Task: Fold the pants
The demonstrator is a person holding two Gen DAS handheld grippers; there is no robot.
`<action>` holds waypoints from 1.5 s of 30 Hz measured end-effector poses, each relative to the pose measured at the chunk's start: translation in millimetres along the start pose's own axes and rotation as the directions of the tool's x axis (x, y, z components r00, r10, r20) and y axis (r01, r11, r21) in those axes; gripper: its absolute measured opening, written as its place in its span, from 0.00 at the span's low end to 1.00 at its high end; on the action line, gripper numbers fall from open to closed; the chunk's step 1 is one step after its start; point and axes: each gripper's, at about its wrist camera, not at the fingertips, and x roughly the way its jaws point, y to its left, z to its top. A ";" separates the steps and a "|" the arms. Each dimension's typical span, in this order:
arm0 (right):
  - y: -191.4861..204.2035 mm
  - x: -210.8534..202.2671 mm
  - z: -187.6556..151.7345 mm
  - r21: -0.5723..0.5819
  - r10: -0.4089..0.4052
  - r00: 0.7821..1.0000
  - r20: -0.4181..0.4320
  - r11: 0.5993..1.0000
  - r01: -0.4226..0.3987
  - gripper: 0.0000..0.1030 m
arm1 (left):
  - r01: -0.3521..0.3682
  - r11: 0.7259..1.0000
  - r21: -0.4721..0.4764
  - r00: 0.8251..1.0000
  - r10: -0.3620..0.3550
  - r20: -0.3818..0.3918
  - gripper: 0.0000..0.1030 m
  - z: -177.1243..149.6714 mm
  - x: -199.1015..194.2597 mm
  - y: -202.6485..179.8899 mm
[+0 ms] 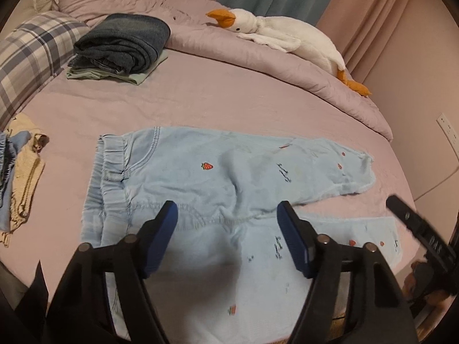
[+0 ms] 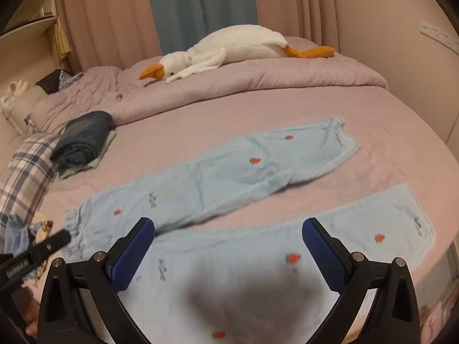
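On pink bed: light-blue strawberry pants flat, legs splayed; left gripper, right gripper spread, empty

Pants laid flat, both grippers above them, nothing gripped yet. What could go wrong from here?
1. The legs of the pants lie splayed apart, so a fold now would likely come out skewed.
2. The left gripper hangs open over the bunched crotch seam; closing there may pinch extra layers or the sheet.
3. The right gripper is open over the near leg, mid-length rather than at the hem, so the cuff could trail.
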 end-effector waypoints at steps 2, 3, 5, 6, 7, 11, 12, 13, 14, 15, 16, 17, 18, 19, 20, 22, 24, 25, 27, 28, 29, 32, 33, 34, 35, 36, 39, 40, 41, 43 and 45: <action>-2.2 18.1 19.4 0.011 0.022 0.999 -0.026 1.000 -0.022 1.00 | 0.002 1.000 -0.031 1.000 -0.003 -0.014 0.66 10.3 11.2 5.5; -4.0 27.5 28.8 0.022 0.043 0.998 -0.044 0.999 -0.042 1.00 | 0.001 0.999 -0.045 1.000 -0.002 -0.021 0.65 13.7 14.8 6.9; -10.2 52.6 51.9 0.061 0.109 0.990 -0.091 0.993 -0.104 1.00 | 0.002 0.996 -0.089 0.999 -0.005 -0.034 0.64 21.9 23.7 13.8; -15.1 70.1 65.3 0.100 0.141 0.982 -0.127 0.987 -0.129 1.00 | -0.003 0.994 -0.106 0.999 -0.002 -0.040 0.64 23.5 26.6 16.1; -20.0 88.3 77.4 0.141 0.162 0.974 -0.160 0.980 -0.140 1.00 | -0.007 0.992 -0.127 0.999 0.001 -0.044 0.64 25.4 30.1 19.2; -33.7 168.2 112.6 0.246 0.135 0.948 -0.289 0.967 -0.063 1.00 | -0.027 0.984 -0.176 0.997 0.014 -0.073 0.64 27.0 40.2 27.1; -36.7 187.3 117.8 0.244 0.078 0.946 -0.315 0.970 0.001 0.98 | -0.033 0.983 -0.179 0.997 0.018 -0.081 0.64 26.7 42.7 28.0; -39.0 200.6 121.0 0.238 0.033 0.943 -0.332 0.970 0.050 0.91 | -0.039 0.982 -0.183 0.996 0.022 -0.092 0.64 26.3 44.9 29.1; -42.3 220.2 124.4 0.224 -0.032 0.933 -0.359 0.967 0.119 0.88 | -0.043 0.981 -0.188 0.995 0.024 -0.100 0.64 25.9 46.7 30.7; -45.1 233.8 125.2 0.212 -0.078 0.921 -0.382 0.962 0.169 0.84 | -0.045 0.981 -0.190 0.994 0.025 -0.106 0.64 25.2 47.6 31.3; -50.1 250.5 124.7 0.206 -0.117 0.907 -0.405 0.955 0.215 0.84 | -0.048 0.980 -0.192 0.993 0.026 -0.113 0.64 24.4 48.5 32.1; -54.4 260.9 122.8 0.210 -0.135 0.896 -0.423 0.947 0.242 0.83 | -0.050 0.980 -0.193 0.993 0.027 -0.118 0.64 24.0 49.1 32.7; -60.6 269.9 119.0 0.226 -0.146 0.882 -0.448 0.936 0.269 0.80 | -0.051 0.980 -0.192 0.992 0.027 -0.123 0.64 24.2 49.7 33.0; -67.3 277.8 113.9 0.245 -0.148 0.871 -0.469 0.925 0.289 0.74 | -0.050 0.981 -0.189 0.992 0.026 -0.126 0.64 24.2 50.2 32.9; -70.4 280.8 110.0 0.232 -0.169 0.871 -0.461 0.924 0.303 0.73 | -0.049 0.981 -0.187 0.992 0.025 -0.127 0.64 24.8 50.9 33.1; -66.6 273.2 107.6 0.157 -0.261 0.879 -0.398 0.925 0.345 0.49 | -0.050 0.980 -0.193 0.991 0.024 -0.131 0.64 26.3 51.8 34.2; -70.6 261.5 105.2 0.165 -0.265 0.887 -0.377 0.924 0.346 0.10 | -0.043 0.977 -0.208 0.991 0.015 -0.134 0.65 27.6 51.5 35.1; -76.6 249.1 103.6 0.197 -0.225 0.902 -0.369 0.929 0.312 0.05 | -0.035 0.974 -0.222 0.991 0.004 -0.136 0.66 28.9 51.3 35.5; -84.8 220.3 100.5 0.237 -0.149 0.938 -0.314 0.944 0.230 0.05 | -0.016 0.969 -0.245 0.990 -0.018 -0.137 0.66 30.9 50.4 35.9; -89.1 193.8 96.6 0.253 -0.107 0.959 -0.261 0.952 0.175 0.04 | -0.011 0.966 -0.257 0.990 -0.027 -0.141 0.66 32.6 49.3 35.4; -92.6 168.1 91.0 0.261 -0.067 0.975 -0.212 0.957 0.122 0.04 | -0.005 0.964 -0.267 0.989 -0.034 -0.141 0.66 35.1 48.3 34.1; -106.7 91.6 60.6 0.265 0.031 0.996 -0.081 0.964 -0.009 0.04 | 0.027 0.959 -0.282 0.988 -0.067 -0.135 0.69 43.7 45.3 24.9; -112.5 62.8 46.0 0.271 0.065 0.997 -0.032 0.961 -0.054 0.05 | 0.038 0.958 -0.286 0.987 -0.081 -0.141 0.73 46.5 46.2 20.7; -121.6 43.3 29.5 0.270 0.092 0.996 -0.001 0.959 -0.088 0.05 | 0.049 0.956 -0.291 0.984 -0.097 -0.152 0.75 49.1 48.6 15.6; -126.6 28.5 16.7 0.266 0.112 0.994 0.015 0.958 -0.112 0.05 | 0.061 0.954 -0.295 0.980 -0.113 -0.161 0.75 51.7 51.6 10.7; -131.6 11.8 3.0 0.269 0.132 0.991 0.033 0.953 -0.136 0.05 | 0.074 0.952 -0.297 0.976 -0.130 -0.174 0.77 54.0 55.7 5.3; -147.9 -13.8 -16.0 0.280 0.166 0.984 0.058 0.944 -0.175 0.05 | 0.071 0.955 -0.289 0.957 -0.147 -0.250 0.77 63.9 79.0 -10.7; -154.6 -21.6 -25.0 0.269 0.160 0.985 0.067 0.948 -0.172 0.05 | 0.056 0.952 -0.301 0.949 -0.145 -0.281 0.76 68.0 89.0 -13.9; -150.8 -25.3 -28.6 0.251 0.147 0.987 0.072 0.955 -0.160 0.05 | 0.049 0.948 -0.313 0.943 -0.148 -0.300 0.75 71.3 96.6 -15.7; -159.7 -9.4 -23.0 0.246 0.141 0.986 0.085 0.956 -0.158 0.04 | 0.041 0.941 -0.337 0.935 -0.155 -0.318 0.75 78.8 110.3 -17.2; -163.4 -11.5 -25.5 0.251 0.164 0.983 0.076 0.951 -0.179 0.05 | 0.004 0.939 -0.344 0.931 -0.129 -0.341 0.74 85.2 118.8 -16.8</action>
